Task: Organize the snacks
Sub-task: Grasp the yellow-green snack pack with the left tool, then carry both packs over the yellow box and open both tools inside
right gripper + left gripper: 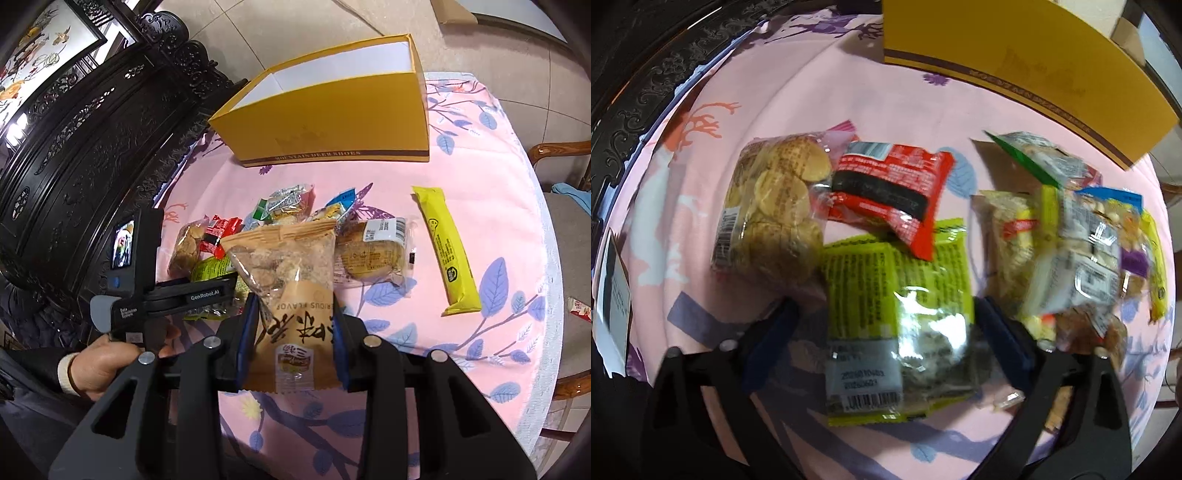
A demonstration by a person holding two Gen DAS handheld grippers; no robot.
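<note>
A: What's in the open yellow cardboard box (325,122)?

B: Only its white inner walls show; the floor is hidden.

A: And the claws?

B: The right claw (293,332) is clamped on a tan-and-clear packet of brown snacks (288,280), lifted above the pink floral table (480,229). The left claw (886,332) stands wide, straddling a lime-green plastic packet (897,317) lying on the table, pads not pressing it.
</note>
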